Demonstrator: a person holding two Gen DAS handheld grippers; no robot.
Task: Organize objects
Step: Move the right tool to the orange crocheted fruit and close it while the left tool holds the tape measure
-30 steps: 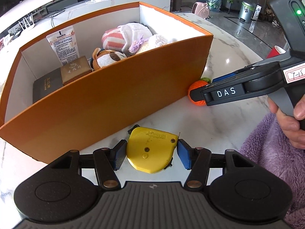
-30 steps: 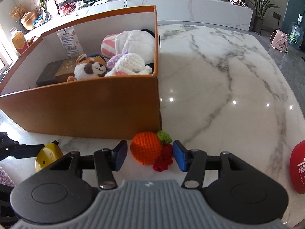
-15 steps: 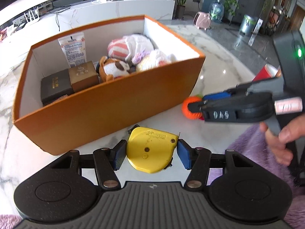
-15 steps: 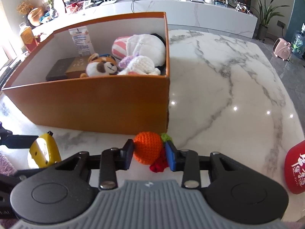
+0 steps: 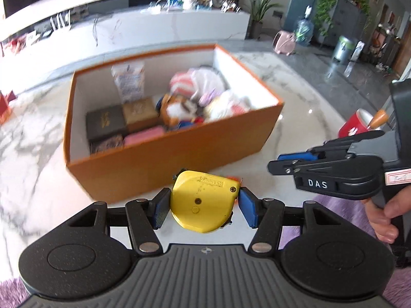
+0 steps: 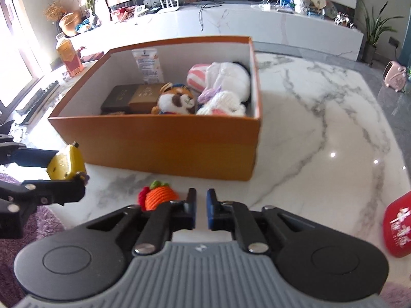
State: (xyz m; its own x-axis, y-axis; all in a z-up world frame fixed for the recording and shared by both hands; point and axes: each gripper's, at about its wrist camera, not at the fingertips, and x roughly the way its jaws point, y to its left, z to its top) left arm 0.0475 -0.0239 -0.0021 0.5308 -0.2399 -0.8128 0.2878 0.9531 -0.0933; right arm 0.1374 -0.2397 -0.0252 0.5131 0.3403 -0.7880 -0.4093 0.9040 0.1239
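Yellow tape measure (image 5: 204, 204) sits clamped between the blue pads of the left hand-held gripper (image 5: 204, 206) in the left wrist view, pressed on both flanks and lifted off the marble worktop (image 5: 303, 118). Beyond it stands the orange box (image 5: 164, 159), open at the top, holding a dark box (image 5: 105, 124), a tan box (image 5: 138, 113), a pink flat item (image 5: 143, 136), a lotion tube (image 5: 128, 82) leaning on the far wall, and a heap of plush toys (image 5: 203, 100); this part of the picture is blurred. On the right, the right hand-held gripper (image 5: 280, 161) comes in from the side, carried by a hand (image 5: 382, 213). A red cup (image 5: 355, 124) stands on the worktop behind it.

From the right wrist view, the right hand-held gripper (image 6: 201, 206) has just been closing; its jaws stand narrowly apart with nothing between them. The orange crocheted fruit (image 6: 159, 197) with its green leaf lies on the worktop just to the left of the left finger, outside the jaws, in front of the orange box (image 6: 164, 148). At the left edge, the left hand-held gripper (image 6: 68, 173) grips the tape measure (image 6: 64, 164) above the worktop. A red object (image 6: 398, 225) lies at the right edge.
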